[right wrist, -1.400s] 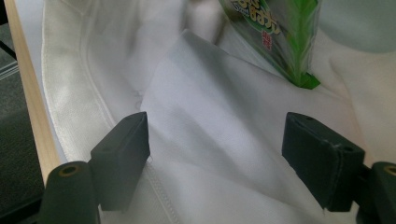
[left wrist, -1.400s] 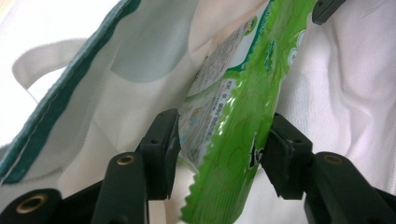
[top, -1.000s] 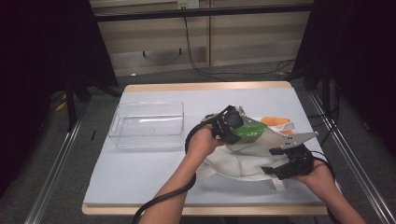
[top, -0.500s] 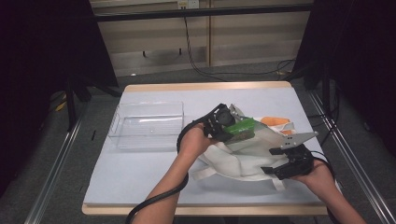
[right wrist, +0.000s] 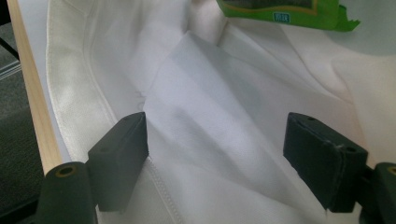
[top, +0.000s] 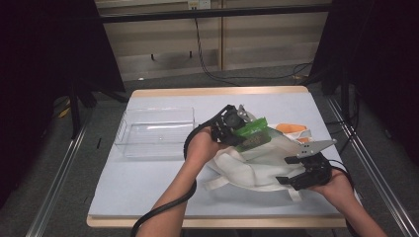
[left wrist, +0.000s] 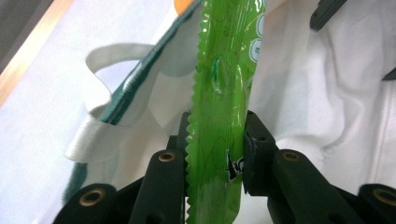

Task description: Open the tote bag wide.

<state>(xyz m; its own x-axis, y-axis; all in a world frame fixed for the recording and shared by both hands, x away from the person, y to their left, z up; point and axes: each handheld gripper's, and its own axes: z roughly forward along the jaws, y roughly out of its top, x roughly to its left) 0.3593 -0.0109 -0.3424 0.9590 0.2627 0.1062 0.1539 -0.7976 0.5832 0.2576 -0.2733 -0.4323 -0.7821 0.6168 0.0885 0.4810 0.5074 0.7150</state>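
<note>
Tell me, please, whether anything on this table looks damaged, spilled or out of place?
Nothing stands out. The green packet sits intact between the left gripper's fingers, the white bag lies merely rumpled, and the clear tray stands square.

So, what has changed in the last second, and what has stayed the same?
The left hand-held gripper has lifted the green snack packet a little up and away from the white cloth bag. Its jaws have just been closing further, with the packet pinched between them. The right hand-held gripper kept its place, jaws wide apart over the bag. The clear plastic tray and the orange item did not move.
</note>
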